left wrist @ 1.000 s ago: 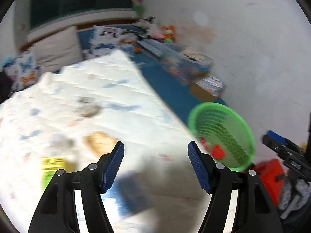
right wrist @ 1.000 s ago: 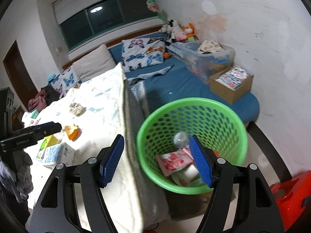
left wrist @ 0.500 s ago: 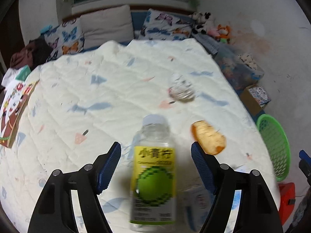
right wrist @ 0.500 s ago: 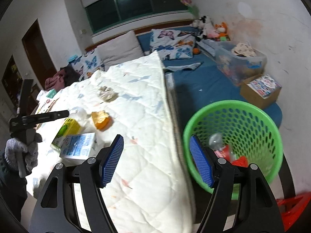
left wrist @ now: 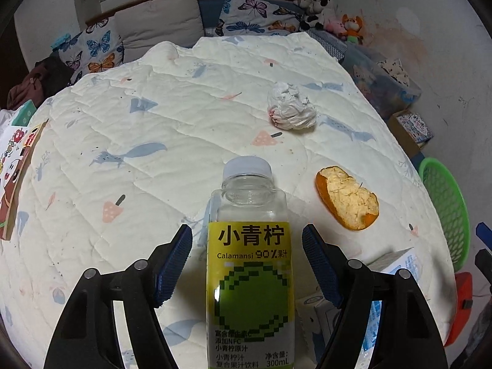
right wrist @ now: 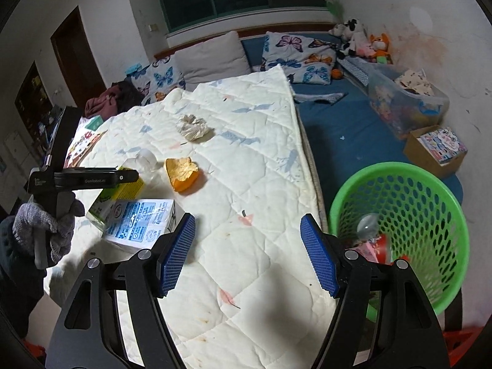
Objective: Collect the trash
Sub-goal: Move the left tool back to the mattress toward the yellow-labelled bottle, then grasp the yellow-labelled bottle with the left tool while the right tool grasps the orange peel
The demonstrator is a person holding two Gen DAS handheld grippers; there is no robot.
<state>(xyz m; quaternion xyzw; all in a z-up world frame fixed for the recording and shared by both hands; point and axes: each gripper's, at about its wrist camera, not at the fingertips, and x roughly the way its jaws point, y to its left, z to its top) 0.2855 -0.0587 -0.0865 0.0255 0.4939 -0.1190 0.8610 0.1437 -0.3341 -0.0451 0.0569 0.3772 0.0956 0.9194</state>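
An empty juice bottle (left wrist: 249, 264) with a yellow-green label lies on the white quilt, between the open fingers of my left gripper (left wrist: 247, 261), which do not touch it. An orange peel (left wrist: 347, 203) and a crumpled paper ball (left wrist: 292, 109) lie beyond it, and a blue-and-white carton (left wrist: 393, 261) lies to its right. My right gripper (right wrist: 247, 252) is open and empty above the quilt's edge; its view shows the carton (right wrist: 141, 221), the peel (right wrist: 183, 173), the paper ball (right wrist: 193, 127) and the green basket (right wrist: 399, 230) holding trash.
The quilt (left wrist: 153, 141) covers a bed with pillows (left wrist: 160, 30) at the head. A clear storage bin (right wrist: 406, 104) and a cardboard box (right wrist: 436, 150) sit on the blue mattress by the wall. A picture book (left wrist: 15, 178) lies at the left edge.
My left gripper swung from the basket side to the bed and closed in on the bottle, which now sits between its fingers. My right gripper drew left, away from the basket, over the quilt.
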